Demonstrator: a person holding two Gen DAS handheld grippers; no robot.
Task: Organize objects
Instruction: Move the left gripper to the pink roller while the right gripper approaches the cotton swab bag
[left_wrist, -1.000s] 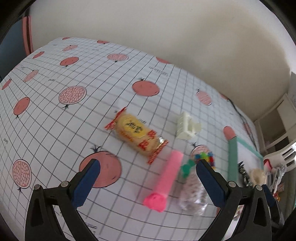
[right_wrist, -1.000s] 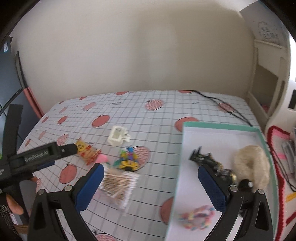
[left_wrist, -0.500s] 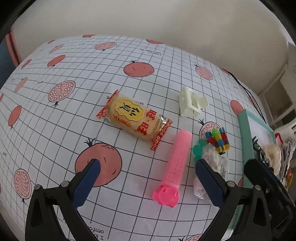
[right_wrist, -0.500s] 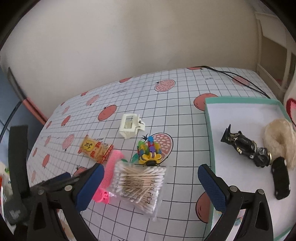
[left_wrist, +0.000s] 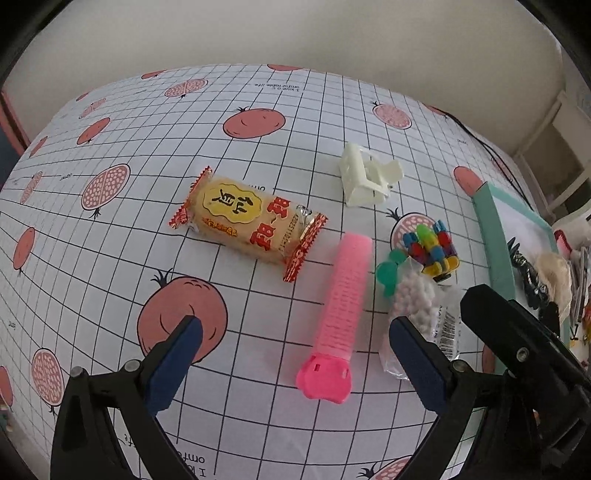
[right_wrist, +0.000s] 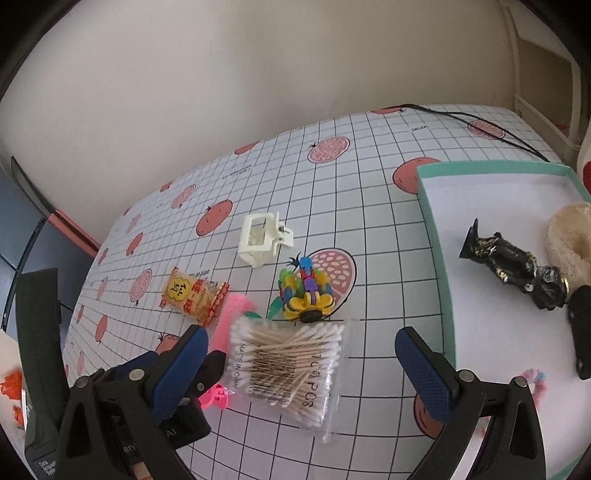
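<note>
Loose items lie on the gridded tablecloth: a yellow snack packet (left_wrist: 246, 221) (right_wrist: 194, 295), a pink hair roller (left_wrist: 341, 310), a cream claw clip (left_wrist: 367, 179) (right_wrist: 263, 239), a multicoloured toy (left_wrist: 432, 251) (right_wrist: 306, 291) and a clear bag of cotton swabs (right_wrist: 288, 360) (left_wrist: 424, 314). My left gripper (left_wrist: 293, 363) is open, low over the cloth, with the roller's pink end between its fingers. My right gripper (right_wrist: 299, 369) is open, with the swab bag between its fingers.
A teal-rimmed white box (right_wrist: 439, 236) (left_wrist: 495, 236) stands at the right, holding a black figurine (right_wrist: 513, 266), a beige fluffy ring (right_wrist: 570, 240), a black item and a small pastel piece (right_wrist: 533, 380). A black cable (right_wrist: 480, 125) runs along the far edge. The left gripper's body (right_wrist: 122, 387) sits close beside my right gripper.
Both grippers have moved in lower and closer to the cluster of items. The right one swung left from the box to the swab bag. Nothing was grasped.
</note>
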